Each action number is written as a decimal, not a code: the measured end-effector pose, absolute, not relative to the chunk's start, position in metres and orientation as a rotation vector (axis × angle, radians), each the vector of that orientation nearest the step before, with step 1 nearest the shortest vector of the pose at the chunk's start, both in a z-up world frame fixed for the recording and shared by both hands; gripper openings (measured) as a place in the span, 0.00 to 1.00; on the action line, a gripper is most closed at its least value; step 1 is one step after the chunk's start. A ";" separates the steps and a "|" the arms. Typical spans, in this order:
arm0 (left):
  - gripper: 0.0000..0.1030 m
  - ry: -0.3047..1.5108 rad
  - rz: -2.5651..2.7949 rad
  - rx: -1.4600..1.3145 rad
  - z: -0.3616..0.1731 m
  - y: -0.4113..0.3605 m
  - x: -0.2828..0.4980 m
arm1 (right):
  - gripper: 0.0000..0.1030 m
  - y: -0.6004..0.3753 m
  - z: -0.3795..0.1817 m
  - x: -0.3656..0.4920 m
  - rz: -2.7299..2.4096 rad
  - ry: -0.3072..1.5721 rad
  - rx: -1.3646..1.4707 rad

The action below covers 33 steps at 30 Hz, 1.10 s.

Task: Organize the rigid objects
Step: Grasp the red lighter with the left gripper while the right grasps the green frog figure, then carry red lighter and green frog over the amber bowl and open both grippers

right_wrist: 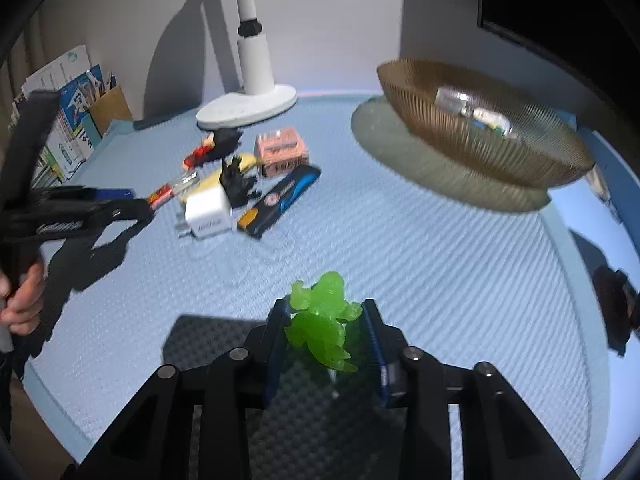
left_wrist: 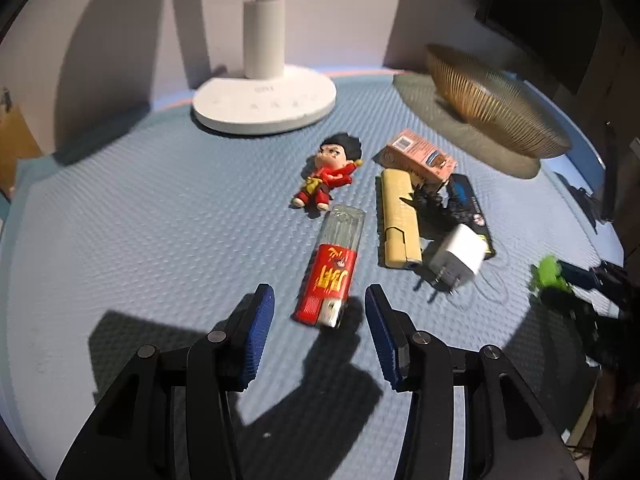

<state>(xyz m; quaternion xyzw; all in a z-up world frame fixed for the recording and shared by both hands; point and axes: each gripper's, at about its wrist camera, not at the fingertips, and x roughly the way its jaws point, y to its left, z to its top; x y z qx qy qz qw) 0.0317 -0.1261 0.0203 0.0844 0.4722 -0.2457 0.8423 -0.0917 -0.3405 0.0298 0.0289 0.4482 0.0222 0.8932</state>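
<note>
Lighter (left_wrist: 330, 266), red label over a clear body, lies flat on the blue mat (left_wrist: 140, 220), long axis running toward the white lamp base (left_wrist: 264, 102). It sits on the near side of the lamp base, its metal head toward the camera. Left gripper (left_wrist: 320, 334) has its jaws wide apart, one on each side of the metal head, neither pad touching it.

Step in hand, as I judge it: pick the lighter. To do it well, advance a little toward the lamp base so the pads bracket the labelled middle and not just the metal tip, keep them square to the long sides, then close. The smooth plastic may pivot if caught only at the end. The red-suited figurine (left_wrist: 330, 174) lies just beyond the clear end, between lighter and lamp base, so do not push the lighter forward into it.

Right of the lighter, farther from the lamp base: a yellow stick-shaped case (left_wrist: 398, 220), a white charger plug (left_wrist: 456, 262), a pink box (left_wrist: 420, 156), clustered close.

Right gripper (right_wrist: 326, 340) is clamped on a translucent green toy (right_wrist: 322, 320), held above the mat. The ribbed brown bowl (right_wrist: 480, 136) stands right of the lamp base and already holds items, so it is the likely drop point.
</note>
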 end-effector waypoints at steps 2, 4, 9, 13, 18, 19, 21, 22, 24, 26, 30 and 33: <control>0.43 0.987 -0.504 0.212 0.016 -0.134 0.034 | 0.51 -0.344 0.028 -0.096 0.062 0.924 0.083; 0.43 0.965 -0.514 0.212 0.015 -0.138 0.037 | 0.60 -0.350 0.030 -0.101 0.055 0.911 0.095; 0.20 0.922 -0.523 0.213 0.016 -0.146 0.037 | 0.60 -0.364 0.026 -0.105 0.060 0.926 0.177; 0.19 0.912 -0.538 0.138 0.021 -0.135 0.026 | 0.60 -0.353 0.027 -0.099 0.023 0.943 0.136; 0.19 0.871 -0.549 0.091 0.038 -0.124 0.003 | 0.32 -0.335 0.027 -0.093 -0.035 0.935 0.037; 0.19 0.860 -0.549 0.090 0.043 -0.123 0.000 | 0.30 -0.332 0.028 -0.093 -0.030 0.930 0.027; 0.19 0.835 -0.559 0.086 0.055 -0.123 -0.007 | 0.29 -0.332 0.035 -0.096 0.007 0.913 0.061; 0.19 0.824 -0.560 0.085 0.060 -0.124 -0.009 | 0.29 -0.334 0.041 -0.097 0.015 0.898 0.076; 0.19 0.792 -0.573 0.085 0.075 -0.126 -0.013 | 0.29 -0.341 0.058 -0.101 0.009 0.855 0.085; 0.19 0.751 -0.595 0.085 0.096 -0.134 -0.015 | 0.29 -0.354 0.082 -0.106 -0.017 0.797 0.090; 0.19 0.675 -0.652 0.092 0.138 -0.166 -0.006 | 0.29 -0.393 0.141 -0.106 -0.143 0.676 0.079; 0.19 0.621 -0.682 0.099 0.168 -0.203 0.008 | 0.29 -0.429 0.177 -0.095 -0.226 0.620 0.126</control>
